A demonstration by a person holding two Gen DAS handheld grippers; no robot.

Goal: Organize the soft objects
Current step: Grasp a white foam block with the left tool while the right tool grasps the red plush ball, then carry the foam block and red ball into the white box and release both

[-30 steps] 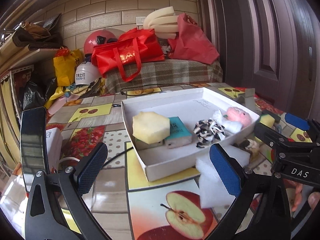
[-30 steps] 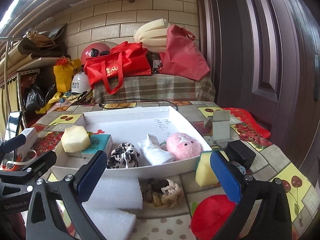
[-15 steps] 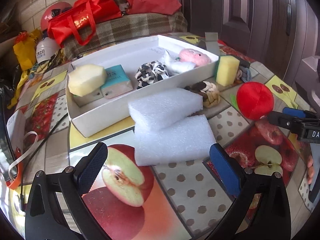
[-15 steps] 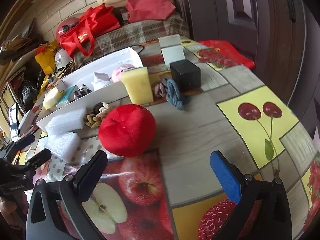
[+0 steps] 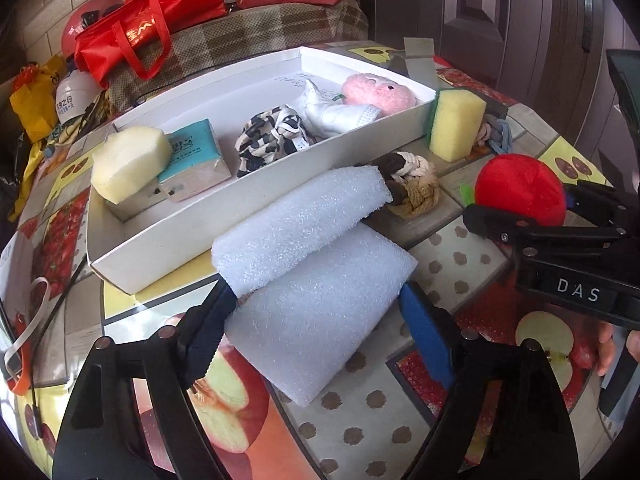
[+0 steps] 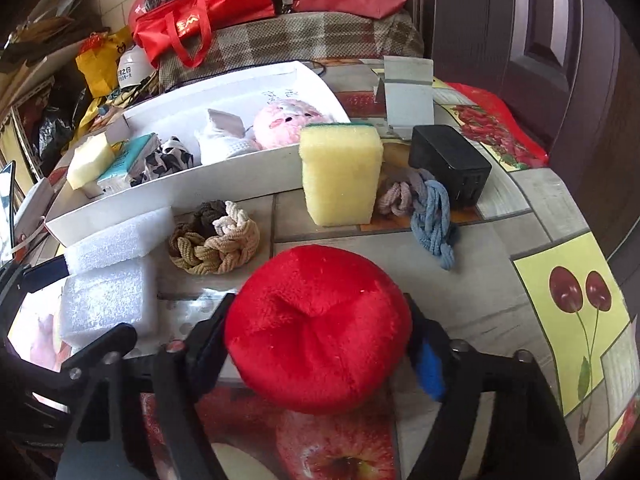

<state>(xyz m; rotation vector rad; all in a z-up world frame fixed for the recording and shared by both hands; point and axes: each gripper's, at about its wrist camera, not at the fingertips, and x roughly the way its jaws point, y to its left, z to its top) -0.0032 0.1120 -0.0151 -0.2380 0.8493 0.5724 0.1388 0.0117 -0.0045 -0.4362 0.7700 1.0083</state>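
Observation:
Two white foam blocks lie stacked in front of the white box (image 5: 248,216). My left gripper (image 5: 316,328) straddles the lower foam block (image 5: 320,312). Its jaws are closing, the pads sit at the block's sides, and the foam does not look squeezed. The upper foam block (image 5: 300,224) rests across it. My right gripper (image 6: 316,344) is closing on the red plush ball (image 6: 316,332), with both fingers against its sides. The box holds a pale sponge (image 5: 128,160), a teal tissue pack (image 5: 196,156), a spotted cloth (image 5: 272,136), a white sock (image 5: 336,112) and a pink plush (image 5: 376,92).
On the fruit-print tablecloth lie a yellow sponge (image 6: 340,176), a brown braided knot (image 6: 216,248), a pink and blue rope (image 6: 432,216) and a black charger (image 6: 452,164). Red bags (image 6: 200,12) are piled behind the table. A door stands at the right.
Both grippers tipped down and came in close. The left now has the lower foam block between narrower jaws. The right moved onto the red ball and its jaws closed against it.

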